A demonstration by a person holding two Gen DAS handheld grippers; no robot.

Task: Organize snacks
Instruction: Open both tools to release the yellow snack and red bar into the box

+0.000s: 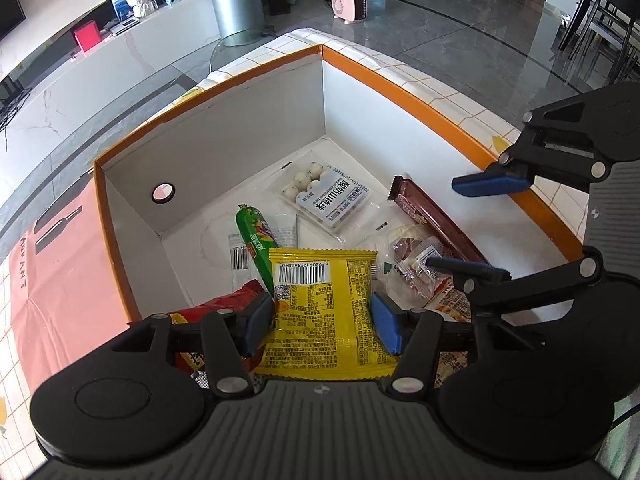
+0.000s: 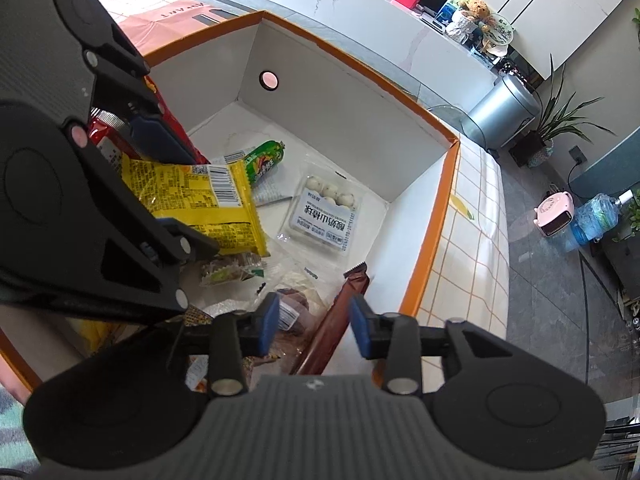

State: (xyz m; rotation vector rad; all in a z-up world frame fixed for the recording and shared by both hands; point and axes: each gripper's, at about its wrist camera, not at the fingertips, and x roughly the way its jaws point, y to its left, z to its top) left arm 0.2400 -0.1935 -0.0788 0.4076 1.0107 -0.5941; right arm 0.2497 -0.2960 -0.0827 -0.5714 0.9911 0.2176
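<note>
An orange-rimmed white box (image 1: 400, 76) (image 2: 436, 216) holds the snacks. A yellow packet (image 1: 320, 304) (image 2: 200, 196) lies on the pile between the pads of my left gripper (image 1: 323, 328) (image 2: 208, 204), whose jaws stand at its edges without squeezing it. My right gripper (image 2: 314, 328) (image 1: 440, 222) is open astride a long brown bar (image 2: 336, 316) (image 1: 432, 220) by the right wall, with a gap on each side of it. Also in the box are a green sausage (image 1: 256, 240) (image 2: 264, 160), a clear tray of white balls (image 1: 324, 196) (image 2: 324, 212), a red packet (image 1: 236, 300) and a clear-wrapped snack (image 1: 412, 260).
The box stands on a table with a checked cloth (image 1: 440, 92) (image 2: 472, 240). A pink sheet (image 1: 60, 280) lies left of the box. Beyond the table are a metal bin (image 1: 236, 4) and a pink heater (image 1: 350, 0) on the floor.
</note>
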